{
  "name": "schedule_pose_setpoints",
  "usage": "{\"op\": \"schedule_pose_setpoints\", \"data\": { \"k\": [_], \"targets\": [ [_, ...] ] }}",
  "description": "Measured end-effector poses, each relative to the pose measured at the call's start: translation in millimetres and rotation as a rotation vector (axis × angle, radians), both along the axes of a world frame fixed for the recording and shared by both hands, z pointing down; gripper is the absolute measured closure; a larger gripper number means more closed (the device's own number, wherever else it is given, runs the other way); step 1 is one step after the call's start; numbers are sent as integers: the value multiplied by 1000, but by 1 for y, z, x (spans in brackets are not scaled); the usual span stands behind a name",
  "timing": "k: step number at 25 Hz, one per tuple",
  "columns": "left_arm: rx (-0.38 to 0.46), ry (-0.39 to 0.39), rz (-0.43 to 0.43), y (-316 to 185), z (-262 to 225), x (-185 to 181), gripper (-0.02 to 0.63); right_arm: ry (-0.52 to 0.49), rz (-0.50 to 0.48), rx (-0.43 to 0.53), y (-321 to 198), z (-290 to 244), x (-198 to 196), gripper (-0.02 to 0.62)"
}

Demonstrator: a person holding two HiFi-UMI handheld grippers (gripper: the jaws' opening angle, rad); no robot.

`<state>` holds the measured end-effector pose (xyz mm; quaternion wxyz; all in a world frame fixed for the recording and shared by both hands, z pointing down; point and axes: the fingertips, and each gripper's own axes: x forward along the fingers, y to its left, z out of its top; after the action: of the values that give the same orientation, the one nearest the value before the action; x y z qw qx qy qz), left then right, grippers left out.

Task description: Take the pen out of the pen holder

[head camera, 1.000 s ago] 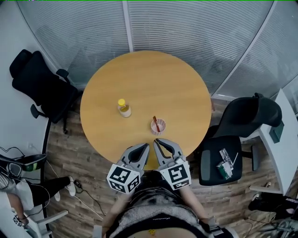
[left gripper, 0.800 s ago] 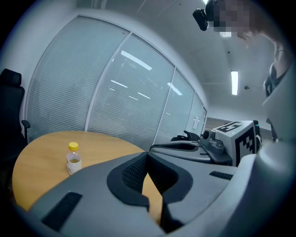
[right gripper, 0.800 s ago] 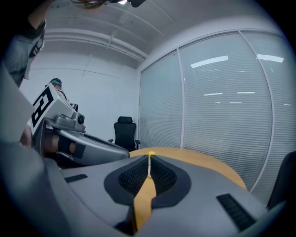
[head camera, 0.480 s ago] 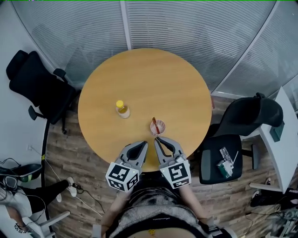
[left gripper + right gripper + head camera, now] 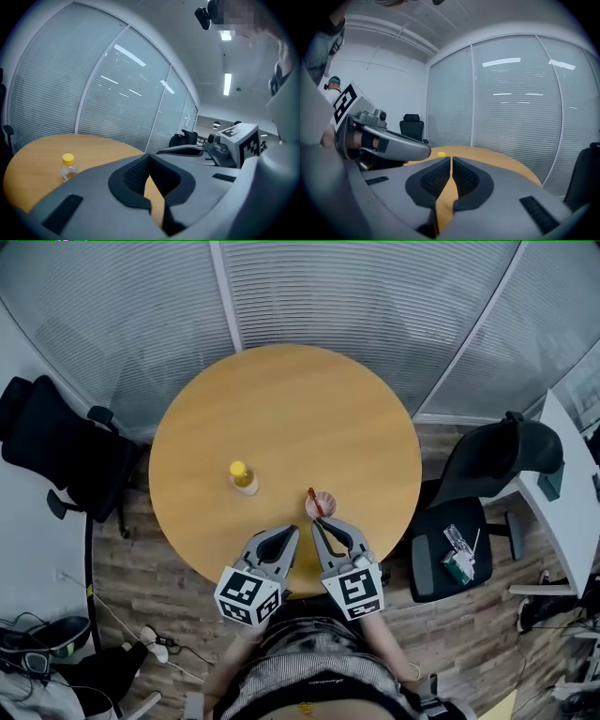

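Observation:
A small pink pen holder [image 5: 322,506] stands on the round wooden table [image 5: 281,409] near its front edge, with a red pen [image 5: 315,499] leaning in it. My right gripper [image 5: 316,523] is shut and empty, its tips just short of the holder on the near side. Beside it on the left, my left gripper [image 5: 293,532] is also shut and empty over the table's front edge. In the left gripper view the shut jaws [image 5: 150,157] frame only tabletop. The right gripper view [image 5: 451,159] does not show the holder or pen; the jaws hide them.
A clear bottle with a yellow cap [image 5: 243,476] stands left of the holder, also seen as the bottle [image 5: 68,167]. Black office chairs stand at left [image 5: 56,451] and right [image 5: 492,474]; the right one's seat [image 5: 450,563] carries small items. Glass walls with blinds curve behind the table.
The head view has shifted, so the table sits slightly lower in the picture. The pen holder now lies closer to my right gripper's tips. Both grippers stay shut.

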<state>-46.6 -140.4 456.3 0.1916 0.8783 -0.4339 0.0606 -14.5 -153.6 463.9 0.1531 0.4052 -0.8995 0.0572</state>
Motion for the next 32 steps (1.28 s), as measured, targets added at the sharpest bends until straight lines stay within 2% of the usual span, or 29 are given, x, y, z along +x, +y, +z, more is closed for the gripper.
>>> {"op": "schedule_pose_setpoints", "data": {
  "k": [7, 11, 32],
  "targets": [
    [-22, 15, 77, -2, 17, -8, 603, 18, 81, -7, -6, 15, -10, 568],
    [-18, 17, 102, -7, 18, -6, 603, 25, 96, -15, -11, 19, -10, 568],
    [-68, 12, 100, -34, 34, -13, 603, 115, 105, -103, -56, 67, -9, 568]
  ]
}}
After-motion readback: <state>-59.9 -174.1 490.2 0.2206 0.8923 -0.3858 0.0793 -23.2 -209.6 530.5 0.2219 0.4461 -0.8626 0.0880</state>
